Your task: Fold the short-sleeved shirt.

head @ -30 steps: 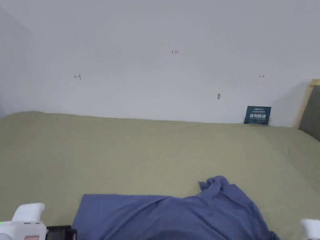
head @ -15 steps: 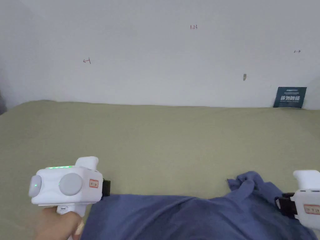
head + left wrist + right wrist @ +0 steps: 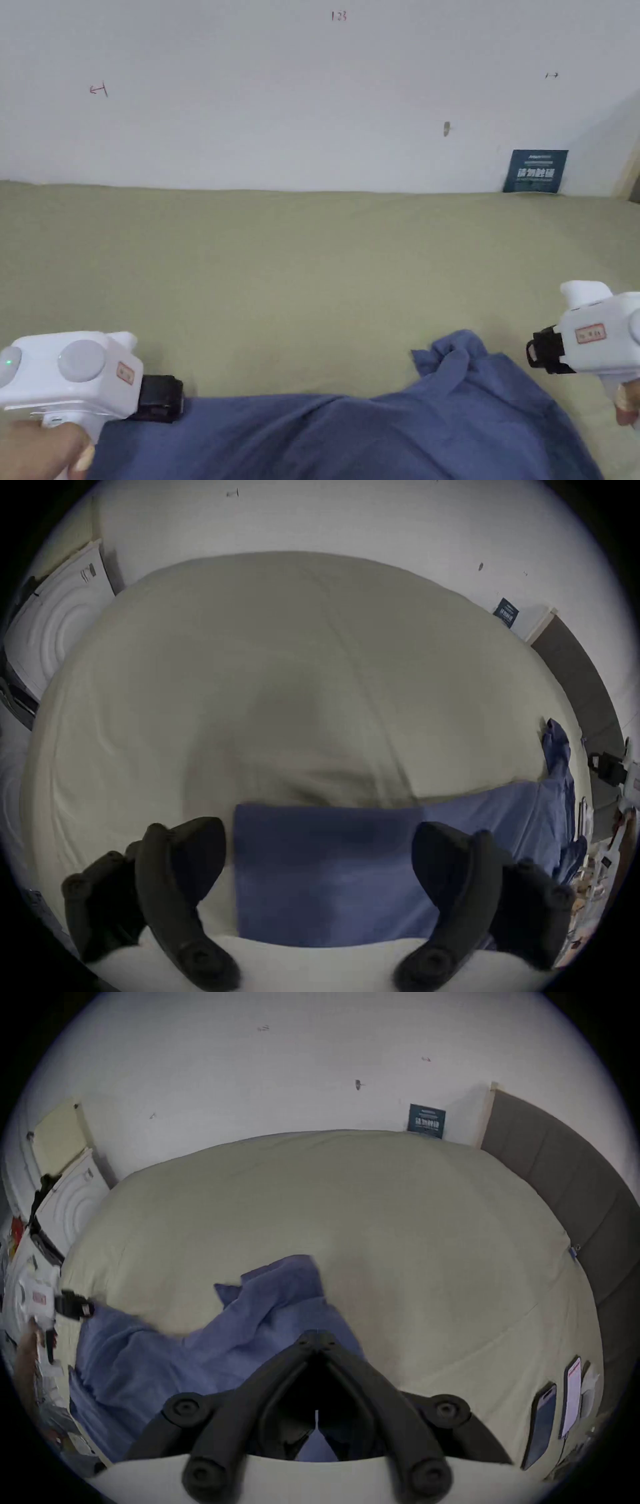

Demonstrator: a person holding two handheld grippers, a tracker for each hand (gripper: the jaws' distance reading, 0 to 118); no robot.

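Low, left gripper [image 3: 318,854] spread over shirt [image 3: 350,431] corner; right gripper [image 3: 317,1338] pressed together, empty.

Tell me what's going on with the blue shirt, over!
Left hand-held gripper open, jaws astride the shirt's corner. Right hand-held gripper shut, empty. Shirt rumpled on the bed. Nothing in the way.

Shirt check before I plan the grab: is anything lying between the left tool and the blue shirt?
Nothing visible does. The left tool is open, its jaws spread wide either side of the shirt's near corner, with bare sheet beyond. The right tool is shut over the shirt's other end.
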